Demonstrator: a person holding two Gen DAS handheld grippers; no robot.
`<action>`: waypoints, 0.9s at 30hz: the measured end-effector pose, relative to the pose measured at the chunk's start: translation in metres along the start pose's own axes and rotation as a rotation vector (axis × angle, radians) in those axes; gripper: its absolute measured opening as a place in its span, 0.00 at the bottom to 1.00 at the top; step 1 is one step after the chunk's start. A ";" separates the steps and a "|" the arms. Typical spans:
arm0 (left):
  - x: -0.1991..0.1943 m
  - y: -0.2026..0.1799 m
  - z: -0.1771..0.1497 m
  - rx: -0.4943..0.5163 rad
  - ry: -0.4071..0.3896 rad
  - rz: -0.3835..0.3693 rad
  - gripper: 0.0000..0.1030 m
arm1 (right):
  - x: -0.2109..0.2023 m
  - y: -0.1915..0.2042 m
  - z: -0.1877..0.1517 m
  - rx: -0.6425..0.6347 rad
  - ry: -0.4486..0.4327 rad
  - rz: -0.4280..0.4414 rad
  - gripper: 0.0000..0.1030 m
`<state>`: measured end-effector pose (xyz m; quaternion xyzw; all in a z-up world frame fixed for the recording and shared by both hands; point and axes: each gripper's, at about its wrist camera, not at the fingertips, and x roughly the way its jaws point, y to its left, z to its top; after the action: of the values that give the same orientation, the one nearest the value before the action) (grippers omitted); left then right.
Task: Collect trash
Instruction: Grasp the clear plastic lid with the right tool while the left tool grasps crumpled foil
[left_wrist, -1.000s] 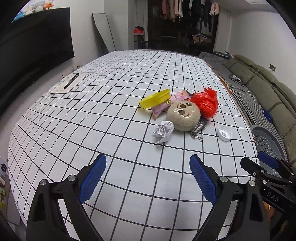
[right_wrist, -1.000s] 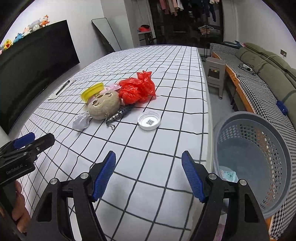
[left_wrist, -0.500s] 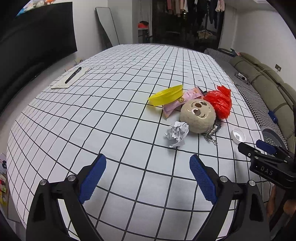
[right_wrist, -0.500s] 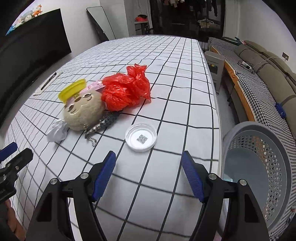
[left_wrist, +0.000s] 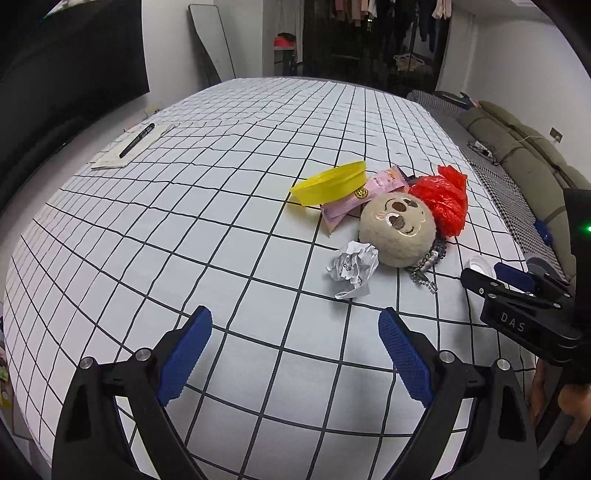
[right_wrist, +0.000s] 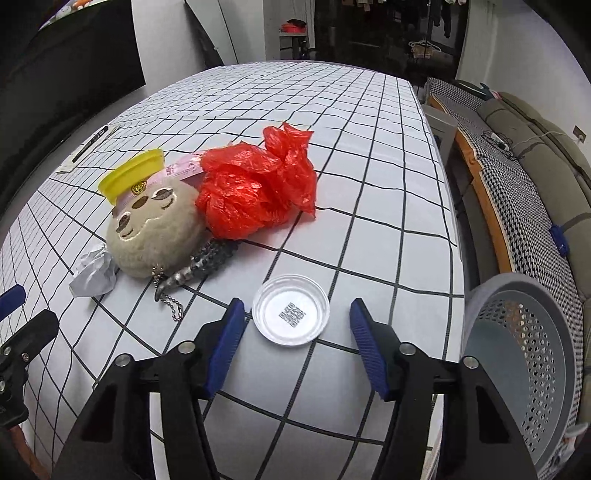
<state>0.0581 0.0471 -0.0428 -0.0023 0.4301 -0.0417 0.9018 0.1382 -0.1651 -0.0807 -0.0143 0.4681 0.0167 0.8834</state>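
A clear plastic lid (right_wrist: 290, 316) with a printed code lies on the checked tablecloth, between the blue fingertips of my right gripper (right_wrist: 295, 317). Its jaws are closing, with a small gap still showing on each side of the lid. Behind it lie a red plastic bag (right_wrist: 255, 184), a round plush toy (right_wrist: 155, 232) with a chain, a crumpled paper ball (right_wrist: 92, 273), a yellow lid (right_wrist: 131, 175) and a pink wrapper (left_wrist: 354, 197). My left gripper (left_wrist: 295, 354) hangs open over bare cloth, short of the paper ball (left_wrist: 352, 266). The right gripper (left_wrist: 498, 280) shows at the left wrist view's right edge.
A grey perforated basket (right_wrist: 524, 369) stands off the table's right edge, by a sofa (right_wrist: 535, 147). A pen on a paper sheet (left_wrist: 129, 146) lies at the far left of the table (left_wrist: 184, 221). A mirror and a clothes rack stand beyond the far end.
The right gripper has come forward to the clear lid and its jaws have narrowed around it. The left gripper has crept a little nearer the pile and stays open.
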 end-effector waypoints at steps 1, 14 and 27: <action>0.000 0.000 0.000 0.000 0.000 -0.001 0.87 | 0.000 0.001 0.000 -0.005 -0.003 0.002 0.46; 0.007 -0.009 0.001 0.004 0.027 -0.008 0.87 | -0.025 -0.007 -0.016 0.056 -0.050 0.059 0.38; 0.031 -0.025 0.017 0.026 0.057 -0.010 0.87 | -0.044 -0.026 -0.043 0.117 -0.052 0.113 0.38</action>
<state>0.0893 0.0189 -0.0553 0.0084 0.4550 -0.0516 0.8889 0.0784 -0.1932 -0.0680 0.0643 0.4455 0.0396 0.8921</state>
